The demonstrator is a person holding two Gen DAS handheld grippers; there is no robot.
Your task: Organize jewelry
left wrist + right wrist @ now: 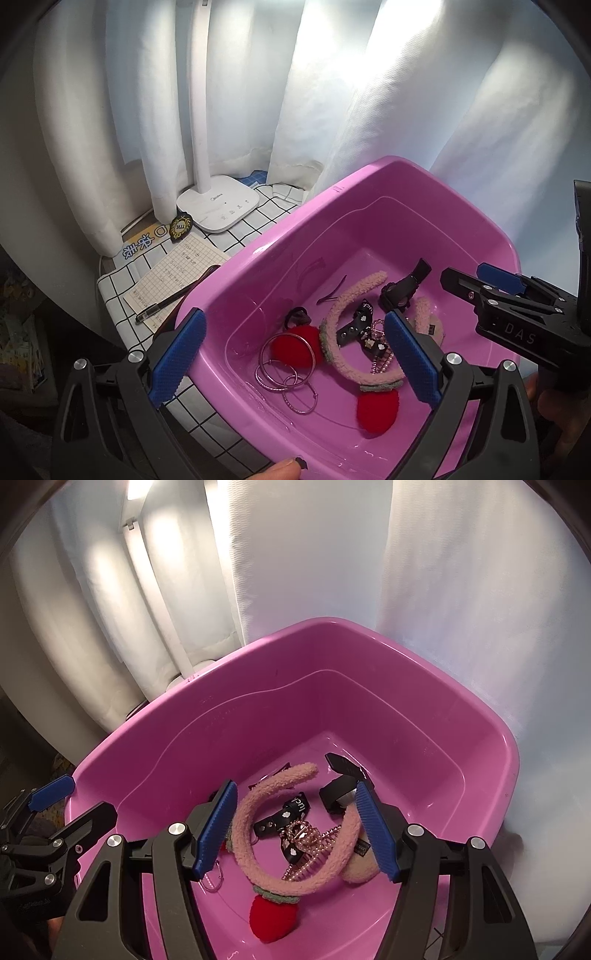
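Observation:
A pink plastic tub holds jewelry: a fuzzy pink headband with red heart pom-poms, silver hoop earrings, a black hair clip, a black strap and a rose-gold beaded comb. My left gripper is open and empty over the tub's near left side. My right gripper is open and empty above the headband; it also shows in the left wrist view.
The tub stands on a white checked cloth. Left of it lie a notepad with a black pen, a black badge and a white lamp base. White curtains hang behind.

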